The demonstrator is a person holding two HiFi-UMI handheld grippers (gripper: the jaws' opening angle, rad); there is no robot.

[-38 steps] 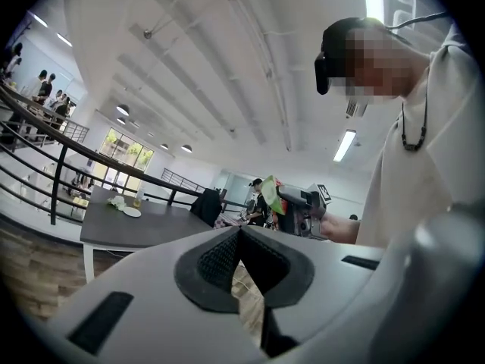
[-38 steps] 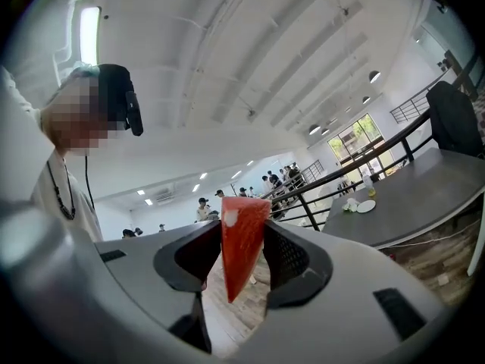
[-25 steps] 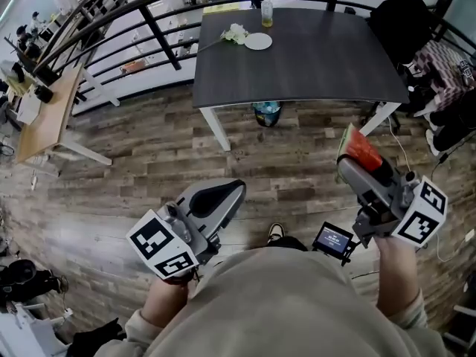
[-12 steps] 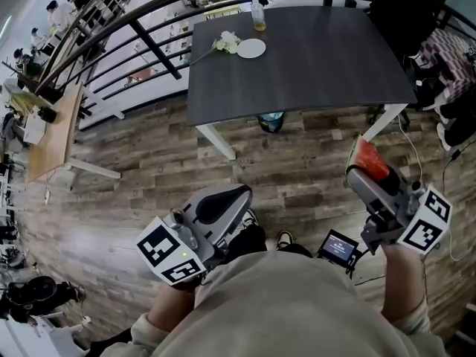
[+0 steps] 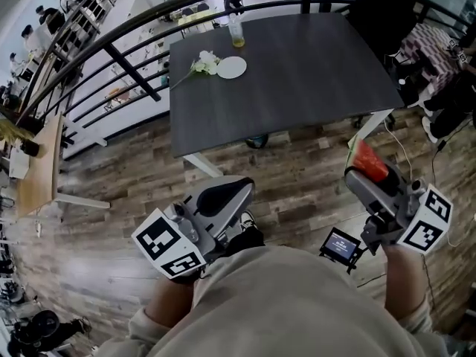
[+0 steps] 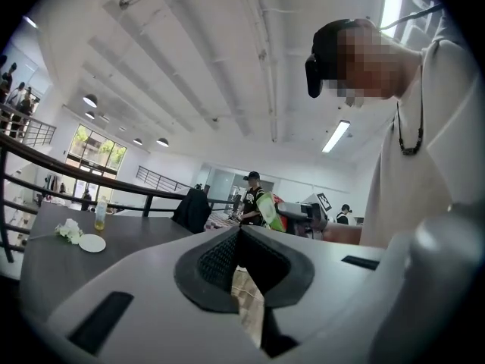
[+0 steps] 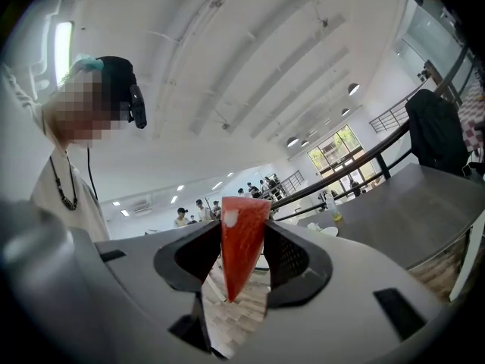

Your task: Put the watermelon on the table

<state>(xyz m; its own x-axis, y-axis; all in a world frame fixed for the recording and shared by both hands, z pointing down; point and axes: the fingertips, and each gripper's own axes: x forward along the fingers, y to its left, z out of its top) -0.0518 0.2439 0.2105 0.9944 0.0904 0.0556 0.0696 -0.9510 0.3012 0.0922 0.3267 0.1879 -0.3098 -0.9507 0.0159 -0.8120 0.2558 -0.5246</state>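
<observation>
**Grippers, hand-held: 2.**
- Right gripper (image 5: 361, 172): jaws partly spread and pinching the watermelon slice, one pad against each flat red face. One marker cube (image 5: 425, 219) at its rear, over the person's right hand.
- Left gripper (image 5: 232, 192): jaw tips pressed together, nothing between them; only a thin sliver of floor shows through lower in the gap. One marker cube (image 5: 168, 245) at its rear. It is held level over the floor, short of the table's near edge.

**Watermelon slice (image 5: 369, 161): 1.** A red wedge with a green rind. It sits in the right gripper with its narrow end pointing down in the right gripper view. It is off the table, in the air over the floor, near the table's near right corner.

**Table (image 5: 297, 65): 1.** Dark top on white legs, ahead of both grippers. Its near half is bare.

**On the table's far left part:**
- White plate (image 5: 231, 68): 1.
- Bunch of white flowers (image 5: 202, 63): 1, just beside the plate.
- Bottle (image 5: 236, 32) holding yellowish liquid: 1, upright near the far edge.

**Small screen (image 5: 341, 245): 1.** Lit, and low between the right gripper and the person's body.

**Surroundings:**
- Wood-plank floor (image 5: 297, 177) under everything.
- Black railing (image 5: 125, 67): 1, curving round the far and left sides of the table.
</observation>
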